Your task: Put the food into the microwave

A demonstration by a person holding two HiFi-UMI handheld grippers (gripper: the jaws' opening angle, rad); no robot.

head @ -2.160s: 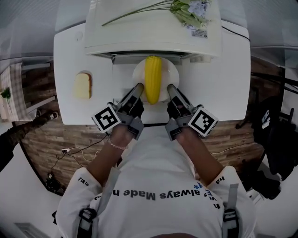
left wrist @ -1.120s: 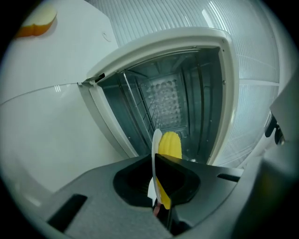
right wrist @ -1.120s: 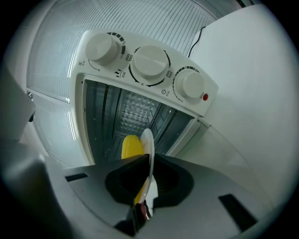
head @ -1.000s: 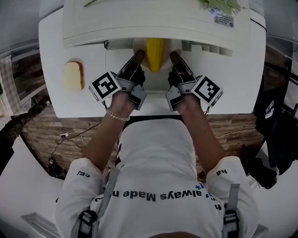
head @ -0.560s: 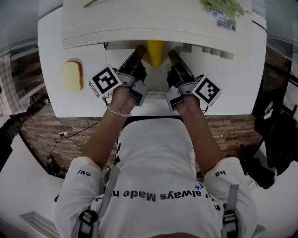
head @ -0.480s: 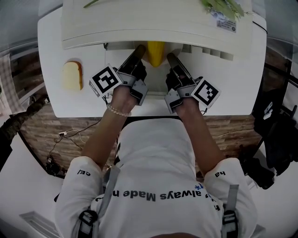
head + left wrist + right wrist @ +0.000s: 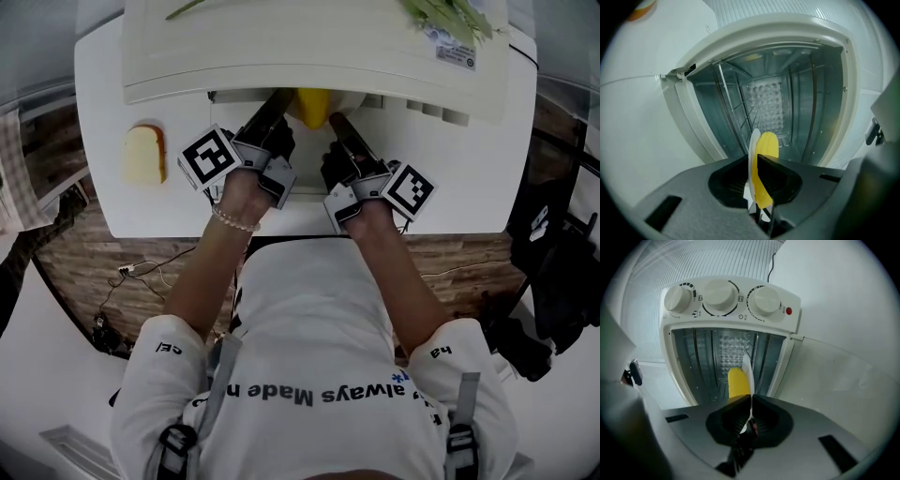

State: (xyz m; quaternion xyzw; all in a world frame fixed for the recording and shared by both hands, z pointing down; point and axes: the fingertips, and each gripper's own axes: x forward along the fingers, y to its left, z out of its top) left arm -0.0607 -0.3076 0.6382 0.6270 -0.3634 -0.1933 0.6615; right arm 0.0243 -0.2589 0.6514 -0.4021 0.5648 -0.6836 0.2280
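Note:
A yellow corn cob (image 7: 312,101) lies on a white plate (image 7: 348,102), which both grippers hold by opposite rims at the mouth of the white microwave (image 7: 319,47). My left gripper (image 7: 274,101) is shut on the plate's left rim and my right gripper (image 7: 331,120) on its right rim. The left gripper view shows the plate (image 7: 753,149) edge-on with the corn (image 7: 767,149) beside it, before the open metal cavity (image 7: 778,98). From the right gripper (image 7: 750,401) I see the plate edge (image 7: 747,369), the corn (image 7: 738,383) and the cavity (image 7: 719,350). The microwave's top hides most of the plate from above.
A slice of bread (image 7: 142,155) lies on the white table (image 7: 459,178), left of the grippers. The microwave's door (image 7: 834,376) hangs open below the plate. Three knobs (image 7: 721,296) sit beside the cavity. Green stems (image 7: 450,19) lie on the microwave's top.
Both grippers have carried the plate with the corn forward toward the microwave's opening. Less of the corn and plate shows from above than before.

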